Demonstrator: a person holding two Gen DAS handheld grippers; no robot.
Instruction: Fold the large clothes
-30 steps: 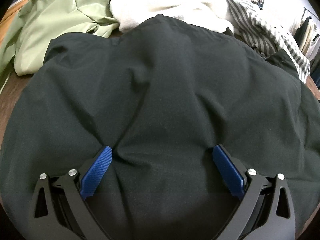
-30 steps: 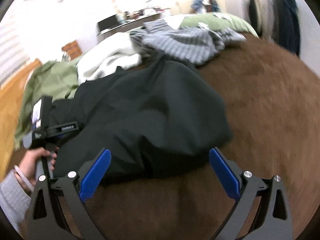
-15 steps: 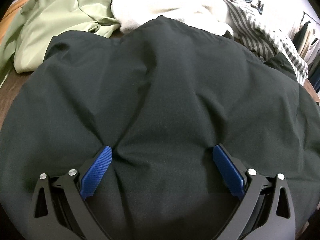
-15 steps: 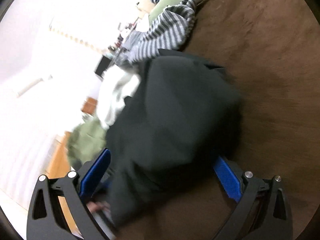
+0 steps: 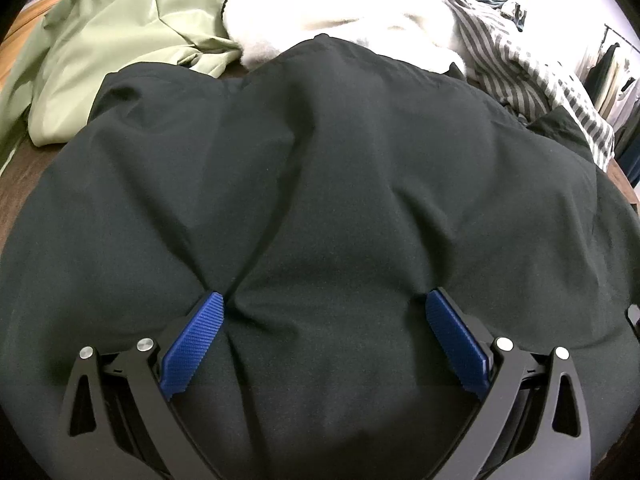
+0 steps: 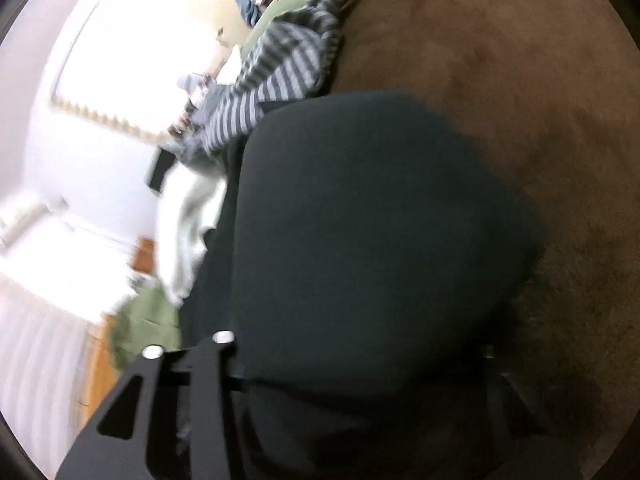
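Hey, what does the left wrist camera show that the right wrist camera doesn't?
Only the left wrist view shows the left gripper, its blue fingers spread wide and pressed down onto the dark garment.

Only the right wrist view shows a broad bare stretch of brown surface, a bright wall, and the garment's folded edge draped over the right gripper's frame, hiding its fingers.

Both show the dark garment, the striped garment, the white fleecy one and the green one.
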